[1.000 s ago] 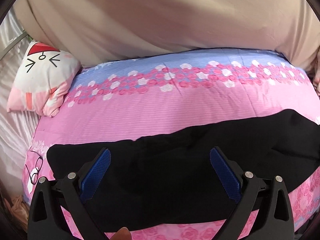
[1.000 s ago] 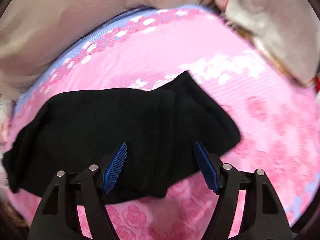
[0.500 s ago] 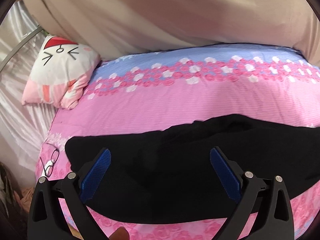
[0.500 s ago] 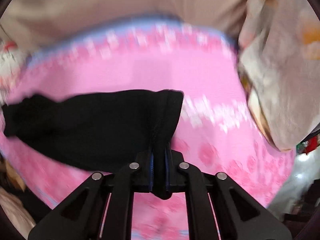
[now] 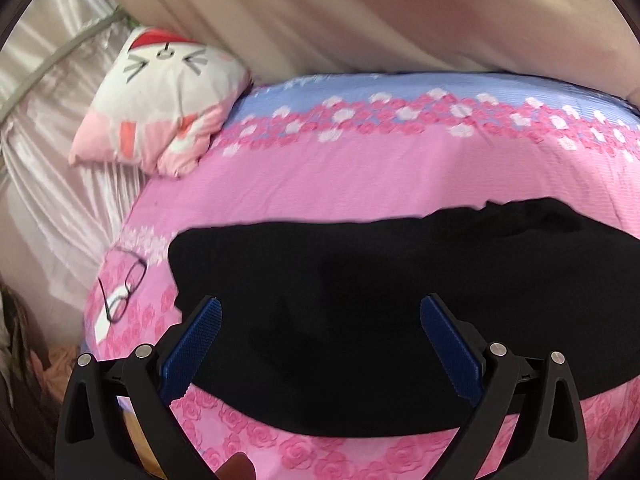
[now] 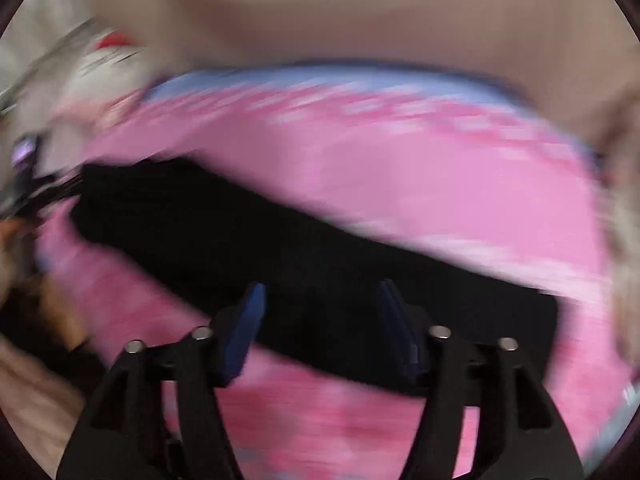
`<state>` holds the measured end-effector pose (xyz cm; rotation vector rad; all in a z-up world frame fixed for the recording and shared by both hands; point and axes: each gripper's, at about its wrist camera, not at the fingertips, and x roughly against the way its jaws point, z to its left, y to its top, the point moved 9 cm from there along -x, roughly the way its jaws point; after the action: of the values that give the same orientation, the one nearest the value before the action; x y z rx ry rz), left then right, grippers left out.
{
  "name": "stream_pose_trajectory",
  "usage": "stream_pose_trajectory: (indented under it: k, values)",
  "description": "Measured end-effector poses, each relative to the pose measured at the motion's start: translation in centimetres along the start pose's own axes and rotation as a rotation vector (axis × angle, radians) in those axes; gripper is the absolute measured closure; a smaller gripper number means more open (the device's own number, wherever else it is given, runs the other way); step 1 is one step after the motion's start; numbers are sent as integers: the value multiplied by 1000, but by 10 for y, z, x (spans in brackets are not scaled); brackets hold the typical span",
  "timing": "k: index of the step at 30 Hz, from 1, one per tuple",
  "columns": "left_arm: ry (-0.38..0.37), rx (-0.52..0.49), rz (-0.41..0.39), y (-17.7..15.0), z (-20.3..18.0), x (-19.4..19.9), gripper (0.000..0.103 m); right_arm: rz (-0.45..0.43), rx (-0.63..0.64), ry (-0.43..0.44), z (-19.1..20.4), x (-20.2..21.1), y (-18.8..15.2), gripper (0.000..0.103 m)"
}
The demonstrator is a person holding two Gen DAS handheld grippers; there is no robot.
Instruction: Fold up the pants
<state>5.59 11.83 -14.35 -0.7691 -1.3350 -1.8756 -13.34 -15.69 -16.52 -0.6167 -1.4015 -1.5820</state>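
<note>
Black pants lie flat along the near side of a pink flowered bed. In the left wrist view my left gripper is open and empty above the pants' left part, blue pads spread wide. The right wrist view is blurred by motion; the pants run as a long black band from upper left to lower right. My right gripper is open over the middle of that band, holding nothing.
A white and pink cat-face pillow lies at the bed's far left corner. Eyeglasses rest on the bed's left edge by the pants' end. Beige cloth hangs behind the bed. Shiny pale curtain is at left.
My right gripper was shut on the pants' edge half a second ago and has now opened and swung quickly over the pants. My left gripper drifted left, staying open.
</note>
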Motion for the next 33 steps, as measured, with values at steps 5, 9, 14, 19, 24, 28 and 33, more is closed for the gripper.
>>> stream_pose_trajectory:
  k: [5,9,14,19,24,28,33]
  values:
    - [-21,6,28,-16,11,-5,5,47,-111,-71,-3,-59,-12,48]
    - [-37,-38,34,-26,2,-13,5,33,-76,-242,-45,-46,-18,47]
    - [-109,-62,58,-34,-29,-12,5,101,61,-250,-54,-59,-10,70]
    - [-159,-150,70,-43,-77,-10,5,199,202,-128,-39,-39,-14,95]
    - [-69,-178,90,-43,-74,-37,5,370,329,-4,-44,-6,-49,95]
    - [-30,-127,102,-36,-51,-48,5,465,292,-65,-75,-17,-71,94]
    - [-8,-58,49,-18,-23,-37,5,-2,154,-3,-26,5,68,49]
